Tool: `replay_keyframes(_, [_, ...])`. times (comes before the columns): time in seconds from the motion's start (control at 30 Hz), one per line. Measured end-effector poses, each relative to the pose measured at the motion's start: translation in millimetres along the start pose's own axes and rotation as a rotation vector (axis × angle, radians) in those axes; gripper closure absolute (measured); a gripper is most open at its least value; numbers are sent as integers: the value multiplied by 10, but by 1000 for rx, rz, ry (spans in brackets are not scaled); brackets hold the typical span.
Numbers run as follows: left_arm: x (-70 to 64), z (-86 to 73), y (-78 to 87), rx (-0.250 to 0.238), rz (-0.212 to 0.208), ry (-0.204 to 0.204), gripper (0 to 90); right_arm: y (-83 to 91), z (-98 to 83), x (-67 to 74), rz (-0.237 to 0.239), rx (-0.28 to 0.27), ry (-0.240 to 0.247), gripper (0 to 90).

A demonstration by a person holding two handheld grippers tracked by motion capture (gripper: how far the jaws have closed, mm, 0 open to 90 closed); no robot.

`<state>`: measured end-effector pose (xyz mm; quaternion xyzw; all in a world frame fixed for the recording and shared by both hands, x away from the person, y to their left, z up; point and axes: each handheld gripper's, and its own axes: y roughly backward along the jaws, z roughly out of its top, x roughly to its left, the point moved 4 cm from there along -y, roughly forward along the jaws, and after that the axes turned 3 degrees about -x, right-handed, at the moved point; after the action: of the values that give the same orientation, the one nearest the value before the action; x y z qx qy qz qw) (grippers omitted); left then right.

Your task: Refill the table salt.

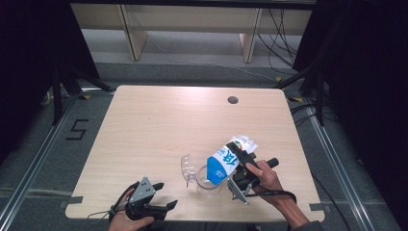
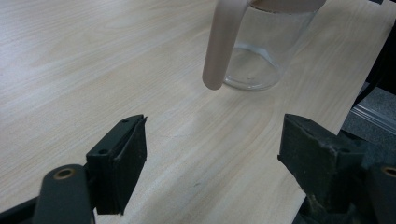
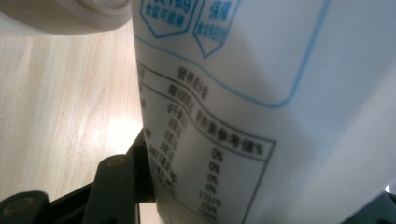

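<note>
Right tongs [image 1: 234, 155]: clamped on soft white-blue pouch [image 1: 226, 161], tilted over clear glass jug [image 1: 208, 180].
Left tongs [image 1: 163, 195]: gaping, empty, on pale wood surface [image 1: 159, 125].

Grey floor [image 1: 192, 72] (cables trailing), pale wooden shelving [image 1: 192, 19] behind

Blue-and-white printed pouch [image 1: 226, 161], clear jug [image 1: 208, 180], pale wood table [image 1: 159, 125]
</note>
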<state>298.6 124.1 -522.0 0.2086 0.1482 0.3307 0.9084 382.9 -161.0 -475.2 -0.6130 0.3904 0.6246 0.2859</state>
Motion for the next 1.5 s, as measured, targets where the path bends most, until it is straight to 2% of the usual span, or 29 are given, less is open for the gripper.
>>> replay_keyframes(0.03, [3, -1, 2, 2, 0, -3, 228, 11, -1, 33, 10, 18, -39, 454])
replay_keyframes(0.1, [-2, -2, -4, -7, -1, 0, 228, 17, -1, 41, 5, 25, -49, 457])
replay_keyframes(0.27, [0, -1, -1, -2, 0, 0, 228, 17, -4, 35, 15, 18, -27, 459])
replay_keyframes(0.3, [1, -2, 1, 0, 0, -1, 228, 13, 2, 2, 14, 10, 21, 459])
replay_keyframes(0.33, [0, -1, -1, -2, -1, 0, 228, 9, 6, -5, 9, 3, 26, 460])
replay_keyframes(0.37, [-2, -1, 0, -2, 1, 3, 228, 14, -1, 33, 6, 18, -24, 459])
replay_keyframes(0.43, [0, 0, -2, -5, -4, 3, 228, 9, 14, -3, -6, 4, 30, 460])
replay_keyframes(0.5, [-1, 1, -1, -3, -3, 4, 228, 22, 3, 46, 2, 23, -28, 462])
replay_keyframes(0.57, [-2, 0, -1, -3, -3, 5, 228, 17, 10, 30, -4, 11, -6, 464])
replay_keyframes(0.63, [-2, 1, -1, -3, -3, 5, 228, 23, 11, 39, 0, 19, -15, 464])
replay_keyframes(0.97, [-4, 1, -6, -10, -5, 7, 228, 30, 7, 26, -10, 28, 2, 467])
replay_keyframes(1.0, [-2, 1, 0, -3, -3, 5, 228, 29, 9, 19, -11, 25, 11, 467])
replay_keyframes(1.03, [-2, 1, -1, -4, -3, 6, 228, 21, 19, -21, -20, 7, 59, 467])
replay_keyframes(1.07, [-2, 1, -1, -4, -3, 5, 228, 20, 20, -23, -22, 5, 64, 467])
replay_keyframes(1.1, [0, 0, 3, 1, 0, 1, 228, 22, 18, -20, -20, 10, 65, 468])
replay_keyframes(1.13, [-1, 1, -1, -6, 2, 1, 228, 35, 2, 23, -12, 34, 15, 469])
replay_keyframes(1.27, [-1, 2, -1, -3, -4, 5, 228, 36, 3, 32, -12, 41, 29, 470])
replay_keyframes(1.3, [-1, 2, -1, -3, -3, 5, 228, 23, 19, 2, -19, 23, 75, 470])
replay_keyframes(1.33, [-1, 2, -1, -3, -3, 5, 228, 23, 26, -5, -20, 17, 95, 470])
replay_keyframes(1.37, [-2, 2, -1, -3, -4, 5, 228, 32, 15, 33, -9, 35, 51, 471])
replay_keyframes(1.4, [2, 1, 4, 4, 1, -3, 228, 43, 8, 49, 2, 51, 37, 473])
replay_keyframes(1.5, [2, 2, 4, 3, 0, -3, 228, 35, 18, 47, 1, 41, 53, 475])
